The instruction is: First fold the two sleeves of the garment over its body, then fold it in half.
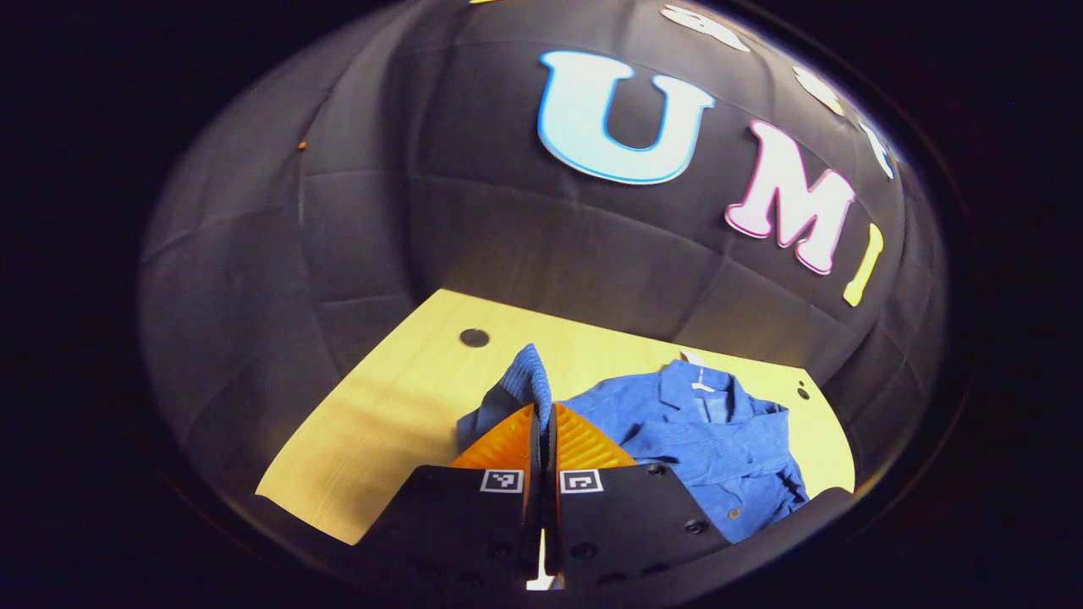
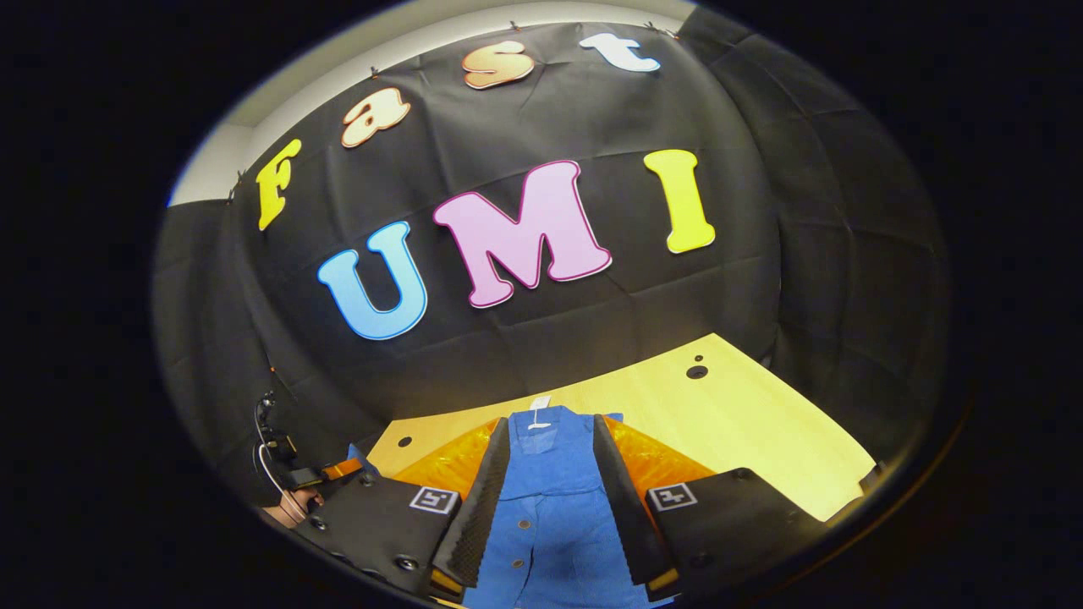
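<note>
A blue corduroy garment (image 1: pixel 702 440) lies on the yellow table (image 1: pixel 381 423), collar toward the far wall, with buttons down its front. My left gripper (image 1: pixel 544 414) is shut on one blue sleeve (image 1: pixel 526 381), whose end sticks up past the fingertips, left of the body. In the right gripper view the garment (image 2: pixel 550 507) runs between the fingers, with its collar and white label (image 2: pixel 539 420) at the far end. My right gripper (image 2: pixel 552 423) is open above the body and grips nothing. Whether its fingers touch the cloth cannot be told.
The table (image 2: pixel 744 406) has small dark holes (image 1: pixel 474 337) (image 2: pixel 696 371) near its far corners. The black booth wall stands right behind its far edge. A hand (image 2: pixel 288 507) with a cable shows at the lower left of the right gripper view.
</note>
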Motion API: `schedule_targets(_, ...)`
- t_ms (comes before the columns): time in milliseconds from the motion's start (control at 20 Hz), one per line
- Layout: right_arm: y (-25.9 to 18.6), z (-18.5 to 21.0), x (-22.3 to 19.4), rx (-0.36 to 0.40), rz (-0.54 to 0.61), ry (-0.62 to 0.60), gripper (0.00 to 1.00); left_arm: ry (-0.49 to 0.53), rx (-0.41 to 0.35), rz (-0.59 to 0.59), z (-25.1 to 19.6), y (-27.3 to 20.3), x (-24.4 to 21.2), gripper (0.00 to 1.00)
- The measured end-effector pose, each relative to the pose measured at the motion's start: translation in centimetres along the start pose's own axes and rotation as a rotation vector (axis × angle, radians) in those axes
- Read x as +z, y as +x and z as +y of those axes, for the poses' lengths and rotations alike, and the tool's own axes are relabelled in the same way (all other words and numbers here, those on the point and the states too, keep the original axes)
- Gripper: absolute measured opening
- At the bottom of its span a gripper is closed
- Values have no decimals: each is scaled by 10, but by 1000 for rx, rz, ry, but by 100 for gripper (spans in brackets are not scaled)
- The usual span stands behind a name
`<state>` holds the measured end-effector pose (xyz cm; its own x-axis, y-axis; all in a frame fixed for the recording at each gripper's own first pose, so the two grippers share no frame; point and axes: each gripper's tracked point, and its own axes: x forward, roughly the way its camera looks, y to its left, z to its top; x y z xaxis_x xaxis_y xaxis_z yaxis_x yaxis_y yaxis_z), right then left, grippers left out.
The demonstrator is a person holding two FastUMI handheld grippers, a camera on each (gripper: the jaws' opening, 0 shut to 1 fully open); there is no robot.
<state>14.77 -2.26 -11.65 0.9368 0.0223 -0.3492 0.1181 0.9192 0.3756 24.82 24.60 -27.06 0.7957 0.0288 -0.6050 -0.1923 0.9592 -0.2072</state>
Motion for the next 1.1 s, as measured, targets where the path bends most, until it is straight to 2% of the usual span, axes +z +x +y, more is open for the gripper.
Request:
schedule_targets(100,-2,-19,3,-13,1,-4,66,39,-36,-6,-39,14,13,0)
schedule_targets(200,-5,-38,4,-30,10,6,73,75,-86,6,-84,30,18,0)
schedule_targets(250,-7,-46,4,-39,17,24,67,90,-121,20,-109,38,16,0)
schedule_targets(300,-9,-54,5,-45,21,36,67,111,-160,28,-133,46,13,0)
schedule_targets(350,-11,-65,4,-59,26,38,62,136,-182,40,-154,53,9,0)
schedule_targets(400,-13,-76,4,-73,29,31,67,158,-196,51,-172,61,5,0)
schedule_targets(450,-15,-86,6,-88,27,26,62,173,-212,60,-191,67,2,0)
schedule_targets(500,-18,-95,8,-102,27,23,66,184,-227,71,-210,73,-1,0)
schedule_targets(550,-21,-104,11,-116,24,23,66,196,-237,83,-227,78,-5,0)
schedule_targets(700,-28,-127,19,-153,15,31,66,258,-235,123,-263,98,-17,0)
schedule_targets(850,-32,-145,22,-180,15,34,66,334,-195,170,-281,119,-35,0)
schedule_targets(900,-33,-148,22,-186,16,33,57,344,-177,193,-282,124,-40,0)
schedule_targets(950,-35,-153,22,-191,16,30,57,344,-163,214,-282,128,-46,0)
schedule_targets(1000,-35,-157,22,-197,17,27,66,340,-154,225,-283,131,-51,0)
schedule_targets(1100,-37,-162,19,-206,23,29,66,330,-108,241,-286,139,-58,0)
